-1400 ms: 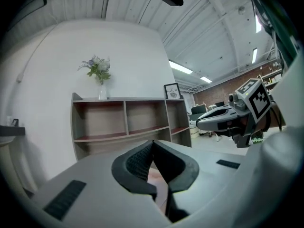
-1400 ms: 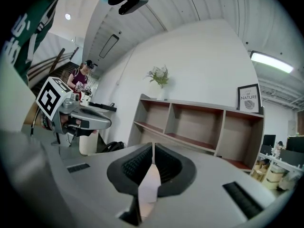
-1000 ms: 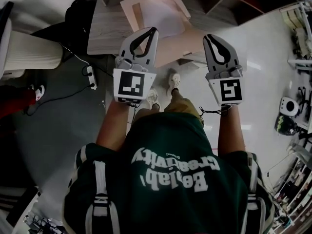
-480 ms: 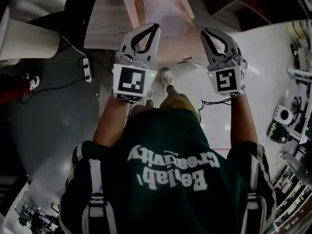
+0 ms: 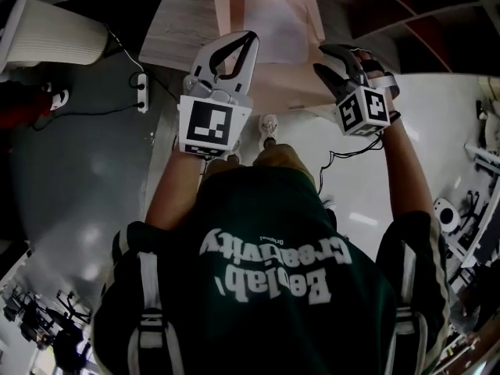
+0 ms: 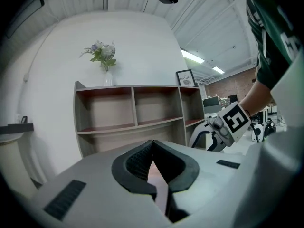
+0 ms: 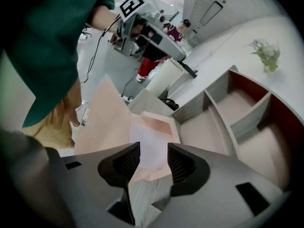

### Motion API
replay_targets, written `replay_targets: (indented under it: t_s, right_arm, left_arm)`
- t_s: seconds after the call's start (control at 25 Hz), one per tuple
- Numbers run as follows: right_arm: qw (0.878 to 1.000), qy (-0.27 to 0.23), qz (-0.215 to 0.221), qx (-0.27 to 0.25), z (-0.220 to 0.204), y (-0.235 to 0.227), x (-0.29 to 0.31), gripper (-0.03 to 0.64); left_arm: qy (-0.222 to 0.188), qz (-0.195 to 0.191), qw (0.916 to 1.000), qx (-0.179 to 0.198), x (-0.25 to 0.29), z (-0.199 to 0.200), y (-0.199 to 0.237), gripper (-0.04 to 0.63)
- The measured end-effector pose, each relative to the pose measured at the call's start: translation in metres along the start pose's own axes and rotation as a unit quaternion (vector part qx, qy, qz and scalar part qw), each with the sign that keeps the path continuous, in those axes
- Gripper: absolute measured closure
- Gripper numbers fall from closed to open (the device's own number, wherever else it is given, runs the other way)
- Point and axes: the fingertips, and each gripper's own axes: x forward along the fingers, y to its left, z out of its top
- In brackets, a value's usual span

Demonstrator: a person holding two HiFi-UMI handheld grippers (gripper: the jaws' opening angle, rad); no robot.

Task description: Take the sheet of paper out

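- Head view sets one wooden table (image 5: 176,33) on the far side of me. I stand at its near edge so that both tools reach over it.
- One shelf unit (image 6: 133,113) stands beyond the table with one vase of flowers (image 6: 103,56) on top. I judge neither matters for this job.
- One shallow pink box (image 5: 223,6) lies flat on the table, open side up, so its contents can be lifted straight out.
- One sheet of paper (image 5: 277,30), the only one I can see, lies inside that box, untouched.
- Two grippers are in play.
  - My left gripper (image 5: 251,37) hovers over the box's near left corner. Its fingers are together and empty, and it is probably there to steady the box.
  - My right gripper (image 7: 149,158) tilts down at the near right. Its fingers have just been opening and now stand apart with nothing between them. The sheet shows beyond the gap, and I judge the gripper ready to pinch its edge.
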Motion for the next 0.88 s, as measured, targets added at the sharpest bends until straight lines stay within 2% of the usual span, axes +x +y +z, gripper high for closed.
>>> replay_targets:
  t_s: [0.16,0.28,0.56,0.88]
  right_arm:
    - [0.994,0.021,0.080,-0.065,-0.033,0.033,0.037,0.430]
    - [0.991,0.024,0.104,-0.086,-0.057,0.051,0.059,0.430]
    - [0.990,0.023,0.103,-0.096,-0.099,0.066,0.102,0.430]
    - [0.990,0.010,0.038,-0.138,-0.129,0.084,0.164,0.424]
  left_arm:
    - [0.010,0.022,0.9997,-0.008,0.015,-0.005,0.000,0.577]
    - [0.016,0.042,0.9989,-0.007,0.024,-0.007,0.000,0.577]
    - [0.029,0.080,0.9962,-0.019,0.044,-0.020,0.003,0.577]
    - [0.043,0.131,0.9901,-0.026,0.061,-0.042,0.015,0.577]
